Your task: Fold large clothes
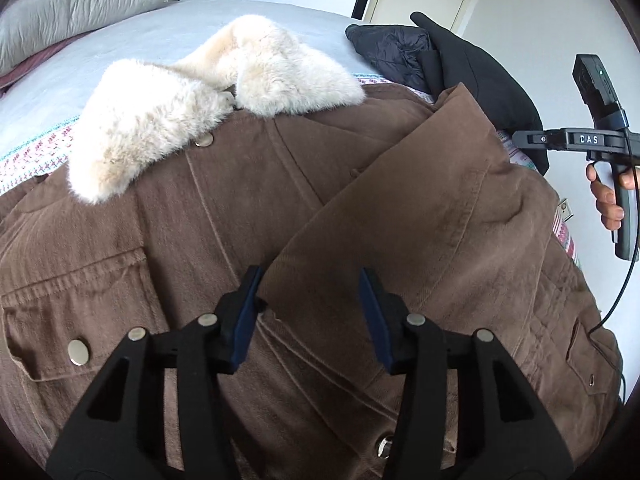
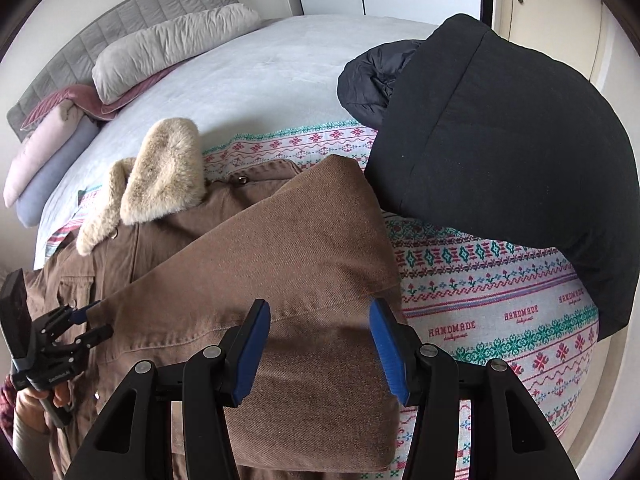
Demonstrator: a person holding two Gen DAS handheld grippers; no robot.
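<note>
Lengthwise, the brown jacket (image 1: 248, 216) lies fur collar (image 1: 176, 120) away, both grippers' jaws open.

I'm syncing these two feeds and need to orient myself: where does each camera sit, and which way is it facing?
Left wrist: rides on the left gripper, low over the brown jacket, facing up the bed past the fur collar; the right gripper and the hand holding it show at the right edge.
Right wrist: rides on the right gripper, over the folded sleeve, facing the headboard; the left gripper shows lower left.
Shared: jacket, collar, black coat, patterned cloth.
</note>
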